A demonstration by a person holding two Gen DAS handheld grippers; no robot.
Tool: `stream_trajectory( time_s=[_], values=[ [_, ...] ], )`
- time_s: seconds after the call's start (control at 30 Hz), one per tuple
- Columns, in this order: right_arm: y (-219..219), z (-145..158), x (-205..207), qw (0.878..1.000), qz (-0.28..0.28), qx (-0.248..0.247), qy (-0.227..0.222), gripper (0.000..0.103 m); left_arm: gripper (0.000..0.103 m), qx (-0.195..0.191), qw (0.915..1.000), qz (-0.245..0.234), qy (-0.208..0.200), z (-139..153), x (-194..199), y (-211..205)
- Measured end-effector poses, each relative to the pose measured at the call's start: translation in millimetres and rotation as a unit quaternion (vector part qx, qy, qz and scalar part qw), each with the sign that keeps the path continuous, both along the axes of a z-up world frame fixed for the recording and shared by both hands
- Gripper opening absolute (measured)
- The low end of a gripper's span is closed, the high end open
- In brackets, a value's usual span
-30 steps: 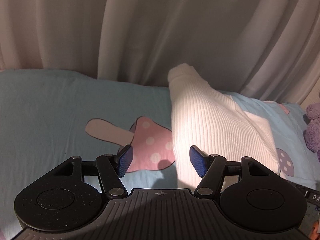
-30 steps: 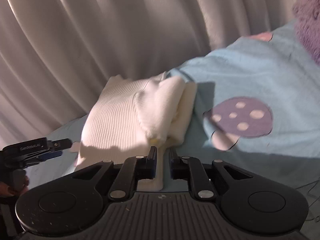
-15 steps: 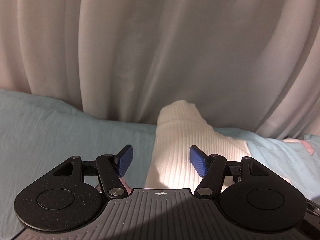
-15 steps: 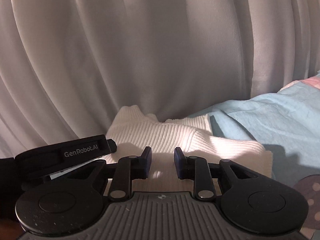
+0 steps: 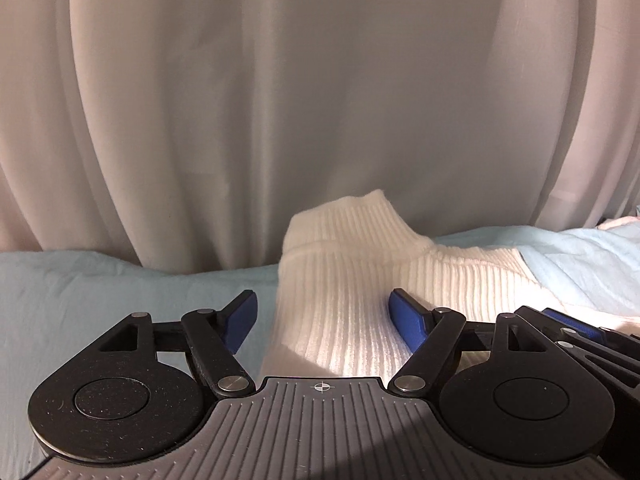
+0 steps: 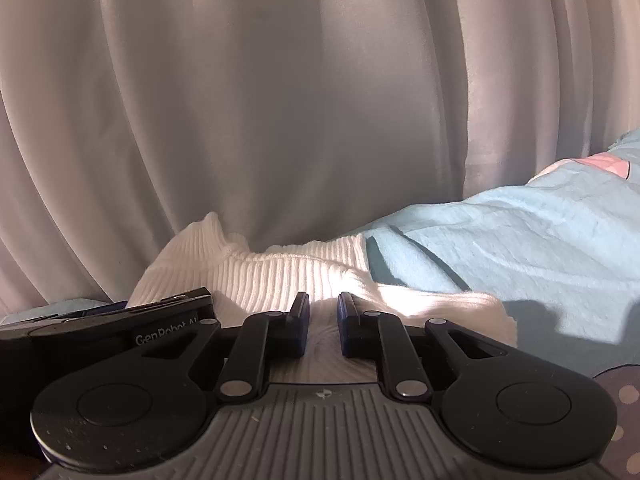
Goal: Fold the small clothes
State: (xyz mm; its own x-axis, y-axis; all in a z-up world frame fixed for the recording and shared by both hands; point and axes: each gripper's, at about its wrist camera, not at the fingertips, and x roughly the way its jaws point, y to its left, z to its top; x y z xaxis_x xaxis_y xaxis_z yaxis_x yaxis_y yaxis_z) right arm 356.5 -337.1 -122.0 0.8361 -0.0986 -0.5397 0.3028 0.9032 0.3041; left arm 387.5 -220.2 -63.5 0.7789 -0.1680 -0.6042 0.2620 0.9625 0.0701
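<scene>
A: Start with the left wrist view. What lies ahead?

B: The left gripper [image 5: 322,316] is released, its blue pads [image 5: 240,320] spread wide. The white ribbed sweater [image 5: 344,280] lies folded on the light blue bedsheet [image 5: 100,284], and its left edge runs up between the two pads. The right pad rests against the knit or just above it; I cannot tell which. The left pad hangs over bare sheet.

A: What surrounds it?

B: A pale curtain [image 5: 280,100] fills the whole background, hanging in deep folds right behind the sweater's raised collar. At the right edge, part of the right gripper [image 5: 580,336] pokes in, close beside the left one, over the sweater.

A: Now the right wrist view.

B: The right gripper [image 6: 323,328] has its jaws standing narrowly apart with white knit showing in the gap. Whether they pinch the fabric I cannot tell. The sweater [image 6: 280,276] spreads ahead, its collar against the curtain [image 6: 280,100].

A: Anything in the way?

B: The left gripper [image 6: 120,320] lies across the lower left, covering that side of the sweater. To the right the bedsheet [image 6: 520,240] rises in rumpled folds, with a pink print patch [image 6: 608,162] far off and a purple dotted print patch [image 6: 624,396] at the lower right corner.
</scene>
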Motion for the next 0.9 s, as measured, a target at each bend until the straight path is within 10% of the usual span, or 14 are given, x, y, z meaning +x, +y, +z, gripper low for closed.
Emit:
stream_trajectory(
  time_s=[0.4,0.63,0.9],
  values=[
    [-20,25,-41,0.999,0.031,0.030,0.019,0.022,0.095,-0.048,0.9968,0.002,0.064,5,-2,17],
    [-96,6,-123,0.963,0.032,0.267,0.026,0.056,0.096,-0.231,0.9559,-0.024,0.179,19,-12,104],
    [-108,-27,-113,0.932,0.038,0.358,0.041,0.056,0.093,-0.282,0.9268,-0.062,0.240,7,-22,123]
  ],
)
